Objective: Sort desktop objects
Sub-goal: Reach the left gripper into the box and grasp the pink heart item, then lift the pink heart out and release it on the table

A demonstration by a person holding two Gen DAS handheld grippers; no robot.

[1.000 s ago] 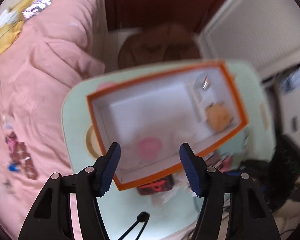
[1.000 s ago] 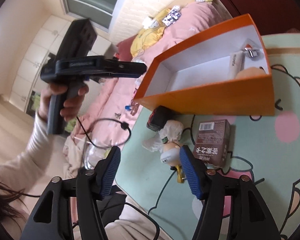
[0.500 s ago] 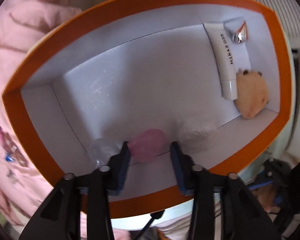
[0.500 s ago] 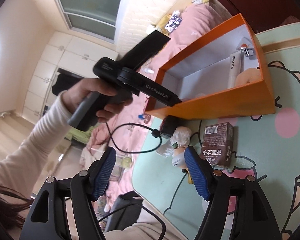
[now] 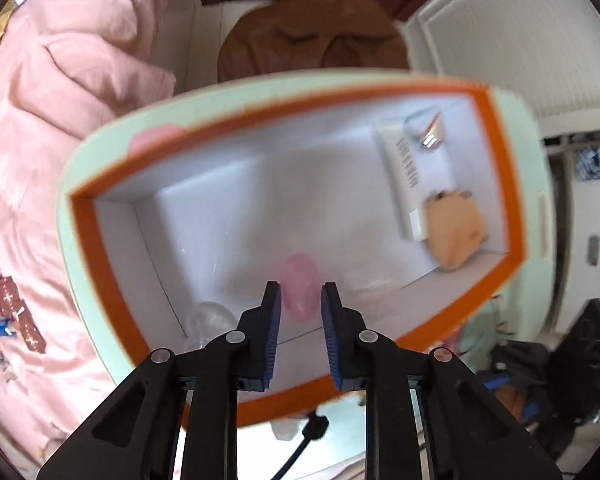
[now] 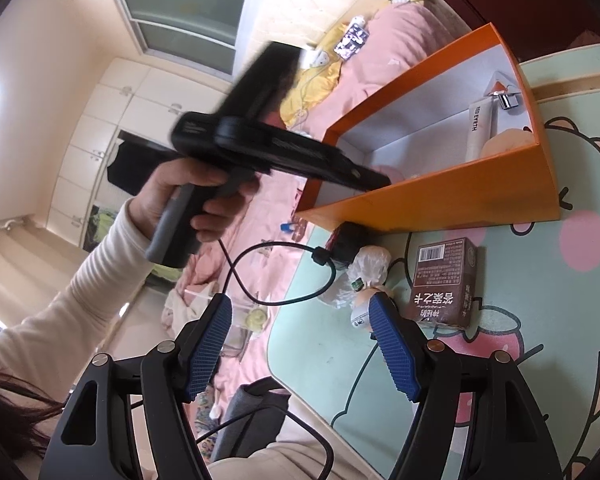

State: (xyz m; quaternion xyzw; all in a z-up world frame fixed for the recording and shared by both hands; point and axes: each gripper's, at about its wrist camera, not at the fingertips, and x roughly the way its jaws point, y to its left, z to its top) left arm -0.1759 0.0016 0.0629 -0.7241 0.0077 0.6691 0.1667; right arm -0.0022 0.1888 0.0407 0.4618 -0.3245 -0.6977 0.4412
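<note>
Pointing down into the orange box [image 5: 99,248], the left gripper [image 5: 300,300] has its jaws drawn narrow with the pink object [image 5: 300,280] seen between the fingertips on the white floor, grip unconfirmed, while the right gripper [image 6: 300,312] hovers wide and empty beside the brown carton [image 6: 444,280] on the green mat [image 6: 540,320].

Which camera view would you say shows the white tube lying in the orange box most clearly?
The right wrist view: the white tube is sharp there, its lettering visible, lying inside the orange box beside a tan toy. The left wrist view shows the tube's whole length from above, but blurred, with unreadable lettering.
</note>
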